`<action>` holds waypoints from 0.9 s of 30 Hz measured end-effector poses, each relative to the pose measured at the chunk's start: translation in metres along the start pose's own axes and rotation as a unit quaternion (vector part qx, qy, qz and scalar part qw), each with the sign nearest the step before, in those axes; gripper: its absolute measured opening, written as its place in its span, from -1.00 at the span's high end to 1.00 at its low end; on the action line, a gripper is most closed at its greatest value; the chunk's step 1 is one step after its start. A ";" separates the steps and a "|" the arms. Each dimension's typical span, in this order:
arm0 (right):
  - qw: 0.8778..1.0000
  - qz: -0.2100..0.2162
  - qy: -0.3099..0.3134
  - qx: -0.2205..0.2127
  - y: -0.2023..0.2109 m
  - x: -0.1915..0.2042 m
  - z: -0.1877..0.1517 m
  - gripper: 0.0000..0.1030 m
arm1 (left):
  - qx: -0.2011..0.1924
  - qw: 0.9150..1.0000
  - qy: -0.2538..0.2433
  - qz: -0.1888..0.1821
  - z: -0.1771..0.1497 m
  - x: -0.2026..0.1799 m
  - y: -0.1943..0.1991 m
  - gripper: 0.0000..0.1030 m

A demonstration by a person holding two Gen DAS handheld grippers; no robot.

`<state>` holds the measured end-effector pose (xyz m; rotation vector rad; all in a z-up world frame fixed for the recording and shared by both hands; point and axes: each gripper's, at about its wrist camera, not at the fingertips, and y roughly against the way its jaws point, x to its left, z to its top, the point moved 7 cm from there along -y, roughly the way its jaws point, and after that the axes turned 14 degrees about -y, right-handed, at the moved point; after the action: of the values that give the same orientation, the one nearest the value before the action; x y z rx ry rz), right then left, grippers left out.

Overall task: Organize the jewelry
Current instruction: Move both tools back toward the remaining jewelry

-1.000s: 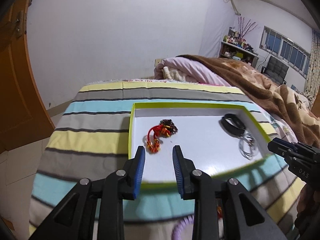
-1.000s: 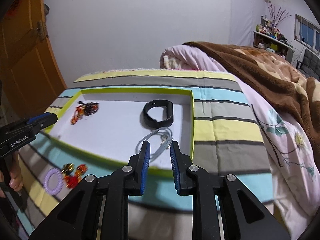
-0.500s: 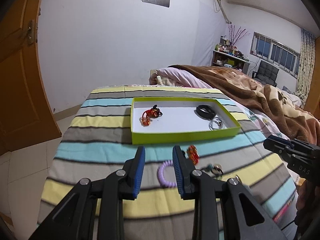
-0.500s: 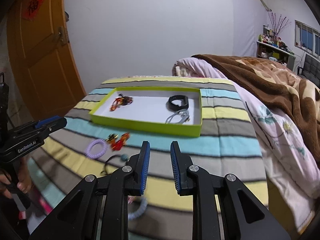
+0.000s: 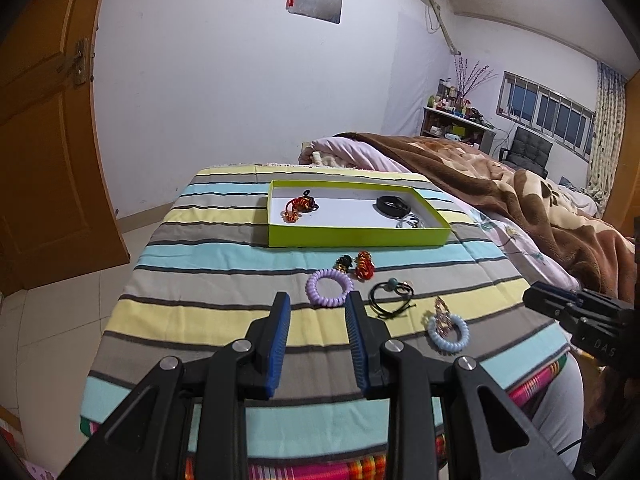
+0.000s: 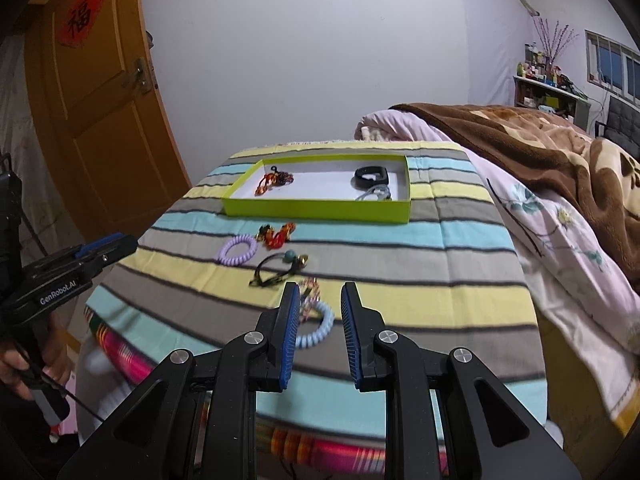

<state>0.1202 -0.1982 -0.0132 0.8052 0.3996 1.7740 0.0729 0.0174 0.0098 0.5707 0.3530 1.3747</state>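
Both hand-held grippers hang above the near edge of the striped tabletop (image 5: 224, 256), the left hand-held gripper (image 5: 316, 320) and the right hand-held gripper (image 6: 320, 312) each with its jaws apart and nothing between them. Just ahead of the left one lies a purple coil hair tie (image 5: 329, 287), with a red charm (image 5: 365, 266) beyond it and a black hair tie (image 5: 390, 298) to its right; a pale blue coil tie (image 6: 316, 330) lies under the right one's tips. Farther ahead stands the green tray (image 5: 356, 236), which holds a red tassel piece (image 5: 298, 206), a black band (image 5: 392, 204) and a clear bracelet (image 5: 410, 222).
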 end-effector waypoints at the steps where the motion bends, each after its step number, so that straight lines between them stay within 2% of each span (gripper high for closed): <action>1: 1.000 0.000 -0.001 0.001 0.002 0.000 -0.003 0.57 | 0.000 1.000 0.000 -0.001 -0.003 -0.001 0.003 0.42; 12: 1.000 -0.001 0.003 0.010 0.006 -0.001 -0.019 0.58 | 0.005 1.000 0.001 -0.008 -0.013 -0.010 0.007 0.42; 27: 0.998 0.016 -0.011 0.060 -0.053 0.006 -0.019 0.57 | 0.023 1.000 0.011 -0.015 -0.014 0.005 -0.033 0.42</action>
<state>0.1436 -0.1720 -0.0582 0.9195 0.4855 1.7827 0.0925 0.0216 -0.0202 0.5869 0.4110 1.3480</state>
